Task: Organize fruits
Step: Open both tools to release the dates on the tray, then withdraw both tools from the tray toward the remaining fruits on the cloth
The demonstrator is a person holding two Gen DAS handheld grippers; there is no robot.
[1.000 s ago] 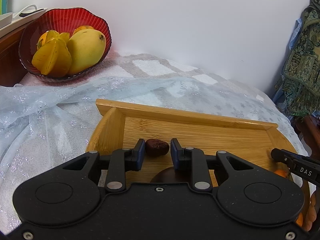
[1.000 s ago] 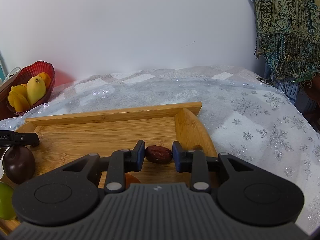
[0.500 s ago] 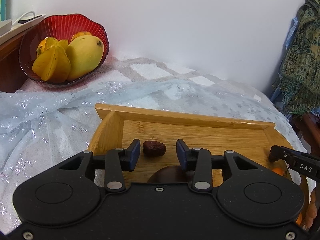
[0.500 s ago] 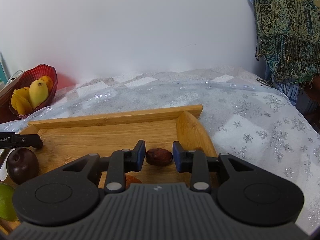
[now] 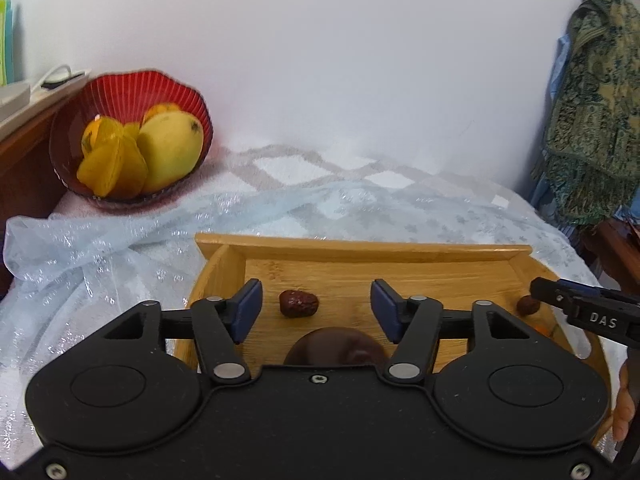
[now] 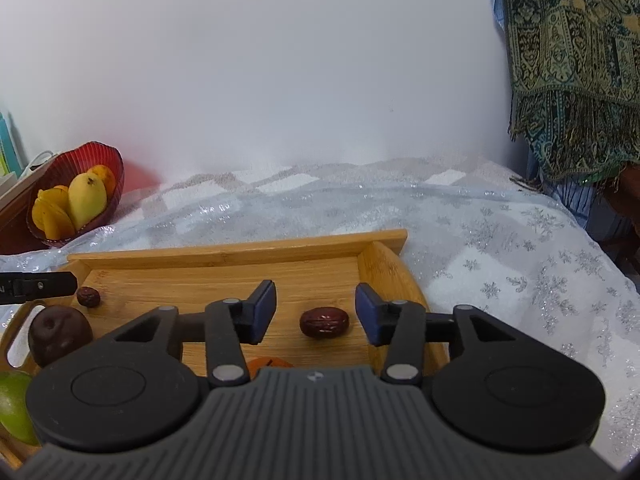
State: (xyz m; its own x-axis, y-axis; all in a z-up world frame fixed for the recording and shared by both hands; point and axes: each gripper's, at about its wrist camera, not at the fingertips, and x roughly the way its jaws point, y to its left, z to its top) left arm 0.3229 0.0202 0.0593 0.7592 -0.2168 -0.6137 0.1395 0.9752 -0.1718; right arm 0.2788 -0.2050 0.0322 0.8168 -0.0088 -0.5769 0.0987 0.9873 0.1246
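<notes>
Gaping wide, the left gripper frames a red date lying untouched on the wooden tray. At the tray's right end the right gripper, equally spread, straddles another date. Far left sits a red fruit bowl.

A: Left wrist view: riding low behind the left gripper, facing the white wall across the wooden tray, close to its left end.

B: Right wrist view: sitting equally low behind the right gripper, facing the same wall, nearer the tray's right end.

A: Both are taking in the tray, the red bowl at far left, and the patterned cloth hanging at right.
</notes>
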